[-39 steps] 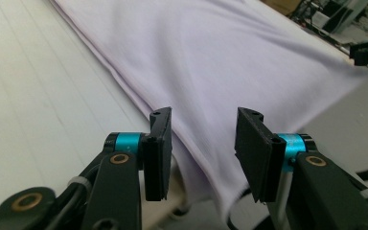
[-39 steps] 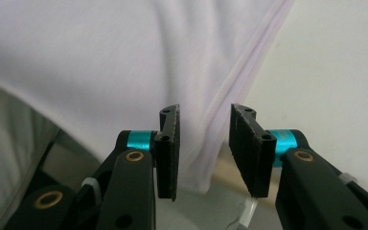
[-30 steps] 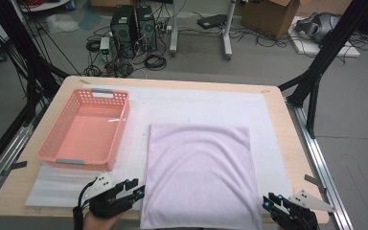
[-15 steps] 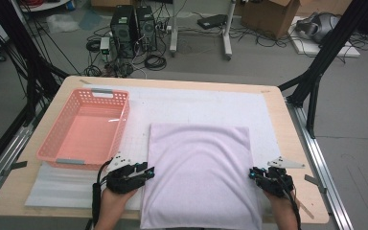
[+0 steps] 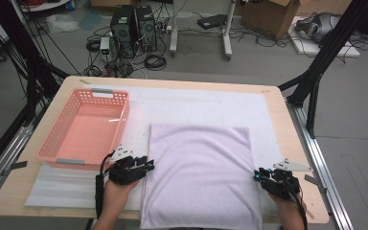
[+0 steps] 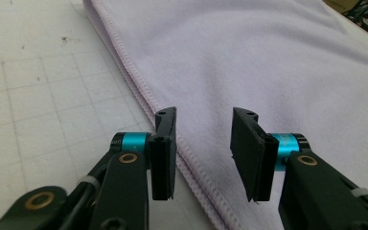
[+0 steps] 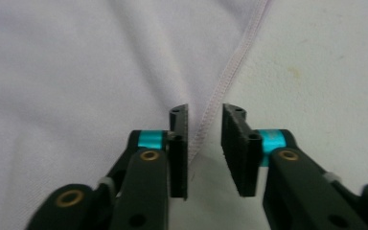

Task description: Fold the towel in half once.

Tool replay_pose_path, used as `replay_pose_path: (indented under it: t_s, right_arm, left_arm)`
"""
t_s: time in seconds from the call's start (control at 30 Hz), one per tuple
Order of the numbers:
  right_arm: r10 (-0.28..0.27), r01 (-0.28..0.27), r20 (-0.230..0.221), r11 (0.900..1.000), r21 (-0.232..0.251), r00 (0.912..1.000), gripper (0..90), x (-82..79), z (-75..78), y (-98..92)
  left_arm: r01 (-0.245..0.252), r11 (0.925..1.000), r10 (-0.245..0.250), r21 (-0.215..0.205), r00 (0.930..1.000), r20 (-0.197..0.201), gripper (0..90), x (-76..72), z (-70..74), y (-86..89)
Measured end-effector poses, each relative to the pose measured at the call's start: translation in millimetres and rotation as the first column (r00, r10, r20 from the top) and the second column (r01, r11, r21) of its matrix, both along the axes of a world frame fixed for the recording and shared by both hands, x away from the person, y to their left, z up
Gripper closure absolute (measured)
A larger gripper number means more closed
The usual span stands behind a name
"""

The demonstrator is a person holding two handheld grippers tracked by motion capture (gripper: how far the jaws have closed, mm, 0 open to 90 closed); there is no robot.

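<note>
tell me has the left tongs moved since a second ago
Yes. In the high view the left tongs have gone from the table's near edge forward, toward the pink basket, to the left edge of the lilac towel.

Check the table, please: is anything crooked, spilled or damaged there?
Nothing stands out. The lilac cloth lies flat, only its near edge hanging over the table. The pink basket sits upright and looks intact.

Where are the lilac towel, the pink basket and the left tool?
lilac towel (image 5: 199,177): high view, middle of the cloth.
pink basket (image 5: 53,136): high view, left side wall.
left tool (image 6: 203,143): left gripper view, gap midway between its fingertips, over the towel's hemmed edge.
</note>
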State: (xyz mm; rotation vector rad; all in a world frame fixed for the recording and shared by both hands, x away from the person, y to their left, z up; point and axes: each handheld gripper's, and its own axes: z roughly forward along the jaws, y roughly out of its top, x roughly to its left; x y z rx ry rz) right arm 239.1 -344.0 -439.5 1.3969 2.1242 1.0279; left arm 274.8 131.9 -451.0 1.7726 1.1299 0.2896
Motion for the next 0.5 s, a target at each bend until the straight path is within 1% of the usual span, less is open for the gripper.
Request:
replay_pose_path:
  t_s: [0.03,0.1,0.13,0.17,0.2,0.23,0.27,0.3,0.4,0.47,0.5]
  right_arm:
    - [0.004,-0.004,0.012,1.0,0.0,0.9999,69.7,-0.5,0.6,-1.1]
    - [-0.004,0.004,0.014,1.0,0.008,0.9999,68.7,-1.3,1.0,-2.1]
    - [-0.003,0.003,0.018,1.0,0.007,0.9998,68.5,-0.9,0.5,-3.0]
    - [-0.007,0.007,0.011,1.0,0.01,0.9999,68.4,-1.1,0.1,-3.0]
    - [-0.005,0.005,0.013,1.0,0.007,0.9999,68.3,-0.7,-0.3,-3.3]
    - [-0.004,0.004,0.012,1.0,0.008,0.9999,68.3,-0.4,-0.5,-3.4]
    - [-0.005,0.005,0.011,1.0,0.012,0.9999,68.3,-0.2,-0.6,-3.1]
    - [-0.003,0.002,0.012,1.0,0.011,0.9999,68.3,0.1,-0.6,-3.0]
    - [0.008,-0.008,0.012,1.0,0.013,0.9999,68.3,0.4,-0.2,-2.2]
    - [0.006,-0.006,0.013,1.0,0.019,0.9999,68.3,0.1,0.3,-1.6]
    - [0.008,-0.008,0.015,1.0,0.018,0.9999,68.3,0.2,0.3,-1.9]
  left_arm:
    - [0.006,0.9998,-0.006,0.019,0.9999,-0.008,67.1,1.6,-0.3,-2.0]
    - [0.01,0.9983,-0.009,0.057,0.9996,-0.025,70.9,4.3,-1.8,-8.1]
    - [0.011,0.9966,-0.009,0.082,0.9996,-0.026,74.5,5.0,-1.9,-10.7]
    - [0.0,0.9942,0.002,0.107,0.9998,-0.02,78.7,4.9,-1.2,-12.4]
    - [-0.012,0.9913,0.014,0.131,0.9998,-0.013,83.5,4.8,-1.0,-14.1]
    - [-0.016,0.9907,0.018,0.135,0.9998,-0.012,87.5,4.8,-1.1,-14.7]
    - [-0.02,0.9898,0.022,0.141,0.9997,-0.009,88.2,4.6,-1.0,-15.1]
    - [-0.022,0.9897,0.024,0.141,0.9997,-0.007,88.7,4.4,-1.0,-15.4]
    - [-0.041,0.9858,0.039,0.163,0.9991,0.017,89.8,3.4,-0.2,-14.1]
    - [-0.059,0.9845,0.056,0.165,0.9982,0.024,89.8,3.2,0.0,-11.7]
    - [-0.065,0.9852,0.063,0.159,0.9979,0.018,89.9,3.5,0.0,-10.5]
